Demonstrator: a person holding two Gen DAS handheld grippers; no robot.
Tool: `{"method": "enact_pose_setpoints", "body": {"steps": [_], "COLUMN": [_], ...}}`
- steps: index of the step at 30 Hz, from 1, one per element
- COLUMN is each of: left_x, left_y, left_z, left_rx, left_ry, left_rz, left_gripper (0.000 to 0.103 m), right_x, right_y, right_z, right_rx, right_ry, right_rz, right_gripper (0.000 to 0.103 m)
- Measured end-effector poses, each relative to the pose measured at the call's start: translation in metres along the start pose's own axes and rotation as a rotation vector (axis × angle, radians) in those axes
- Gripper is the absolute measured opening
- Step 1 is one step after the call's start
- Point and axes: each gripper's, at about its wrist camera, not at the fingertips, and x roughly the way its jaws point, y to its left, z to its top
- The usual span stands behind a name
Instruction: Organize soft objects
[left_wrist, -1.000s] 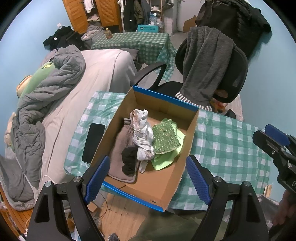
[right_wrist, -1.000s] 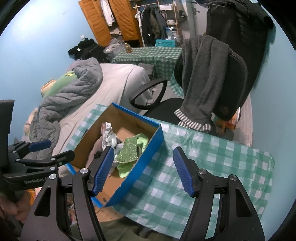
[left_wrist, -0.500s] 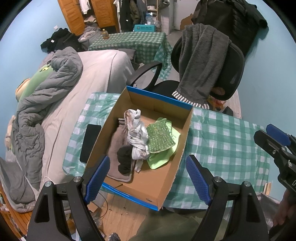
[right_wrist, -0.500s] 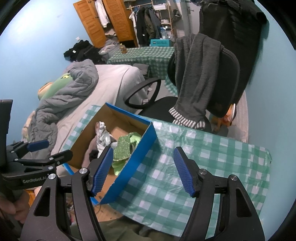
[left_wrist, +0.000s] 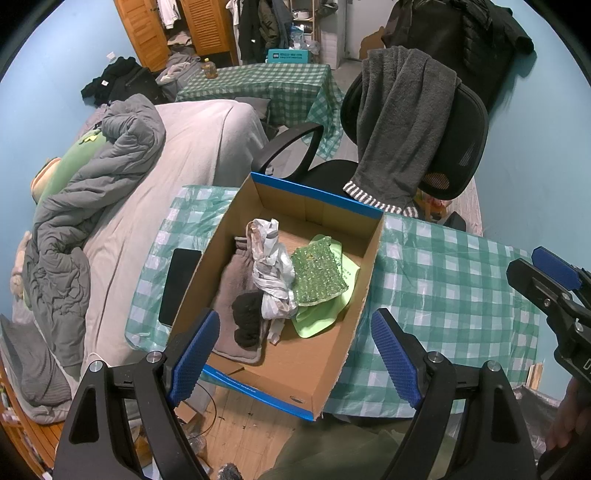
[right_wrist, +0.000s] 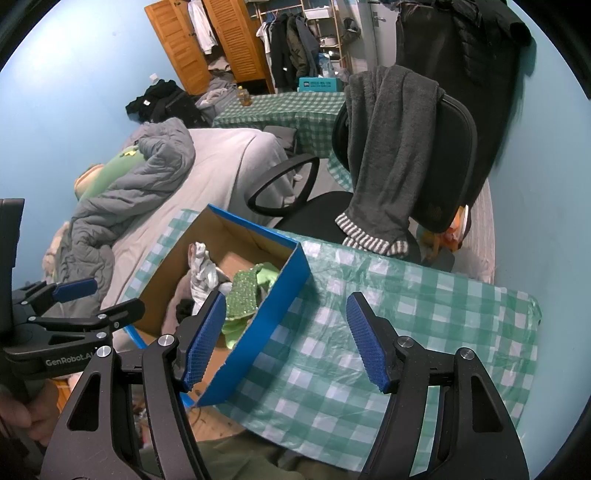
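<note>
Soft objects (left_wrist: 275, 280) lined along cardboard box's (left_wrist: 314, 373) length, both hand-held grippers (left_wrist: 295, 354) (right_wrist: 286, 338) apart, empty.

Between the left claw (left_wrist: 295, 354) tips, the near end of the cardboard box (left_wrist: 314, 373) hides the desk (left_wrist: 443, 288) edge under it. Inside, the white crumpled cloth (left_wrist: 271, 266) and green sparkly cloth (left_wrist: 317, 273) cover much of the beige cloth (left_wrist: 232, 280) and pale green sheet (left_wrist: 317, 317). Left of that claw, the box wall hides part of the black phone (left_wrist: 177, 284). The right claw (right_wrist: 286, 341) has its near finger (right_wrist: 205, 339) blocking the box's contents; the picture's edge cuts off the hand (right_wrist: 22, 413) holding the left claw.
</note>
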Motion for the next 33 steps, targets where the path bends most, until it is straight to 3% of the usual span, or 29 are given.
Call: {"method": "enact_pose_setpoints", "body": {"steps": [33], "left_x": [0.003], "left_y": [-0.0066], "left_z": [0.0072], "left_rx": [-0.003], "left_ry": [-0.001], "left_rz": [0.004], "left_gripper": [0.086], "right_x": [0.0002], "right_y": [-0.0006], "right_z": [0.0014], "right_rx": [0.0], "right_ry": [0.004], "right_rz": [0.002], "right_gripper": [0.068]}}
